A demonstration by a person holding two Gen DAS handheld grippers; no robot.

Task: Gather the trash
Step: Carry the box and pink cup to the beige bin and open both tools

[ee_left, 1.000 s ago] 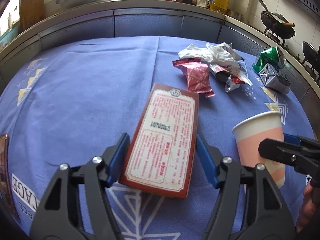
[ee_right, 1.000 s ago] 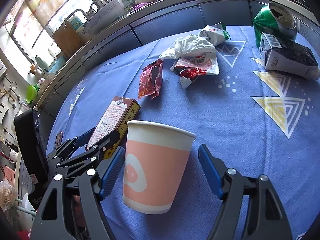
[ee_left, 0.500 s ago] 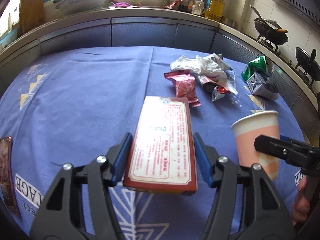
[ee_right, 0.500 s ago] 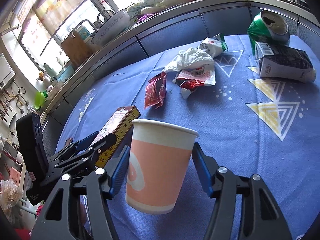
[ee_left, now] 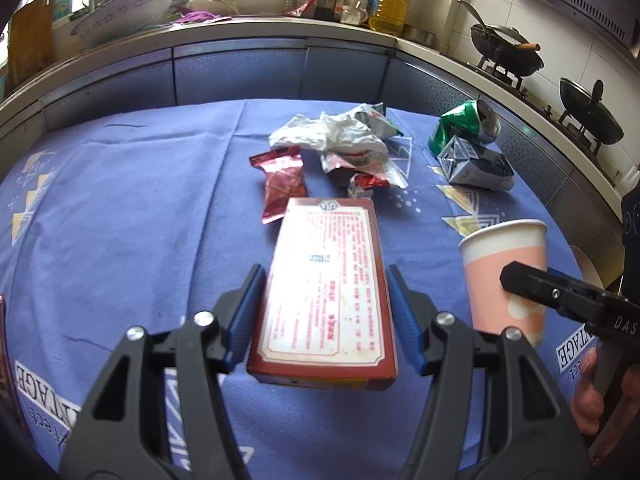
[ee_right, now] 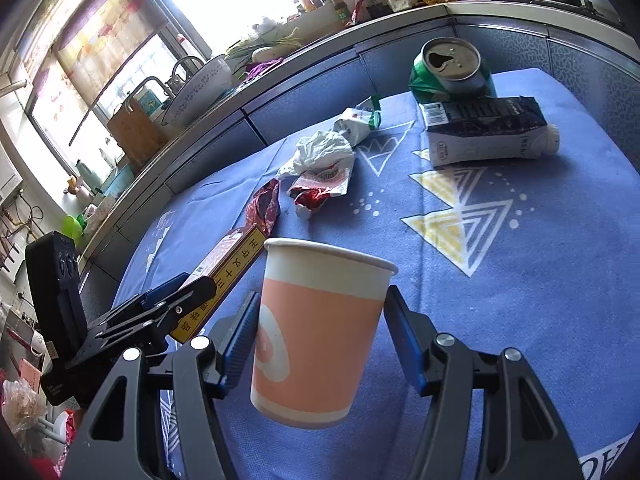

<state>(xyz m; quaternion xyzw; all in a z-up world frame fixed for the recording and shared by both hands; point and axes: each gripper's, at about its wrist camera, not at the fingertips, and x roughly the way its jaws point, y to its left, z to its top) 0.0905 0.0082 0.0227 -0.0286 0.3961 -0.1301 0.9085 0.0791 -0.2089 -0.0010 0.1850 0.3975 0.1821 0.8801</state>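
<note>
My left gripper (ee_left: 325, 312) is shut on a flat red carton (ee_left: 326, 288) and holds it lifted above the blue tablecloth. My right gripper (ee_right: 320, 336) is shut on a pink and white paper cup (ee_right: 316, 332), held upright off the cloth; the cup also shows at the right of the left wrist view (ee_left: 506, 280). On the cloth beyond lie a red foil wrapper (ee_left: 282, 184), crumpled white wrappers (ee_left: 340, 140), a crushed green can (ee_right: 450, 70) and a dark drink carton (ee_right: 484, 130).
The blue tablecloth (ee_left: 120, 208) covers the table. A kitchen counter (ee_left: 240, 32) with a bowl, bottles and vegetables runs behind it. Woks (ee_left: 508, 56) stand on a stove at the right. The left gripper's body (ee_right: 60, 308) sits left of the cup.
Both grippers closed on their items and lifted them off the cloth. The carton straightened between the left fingers. The cup rose with the right gripper.
</note>
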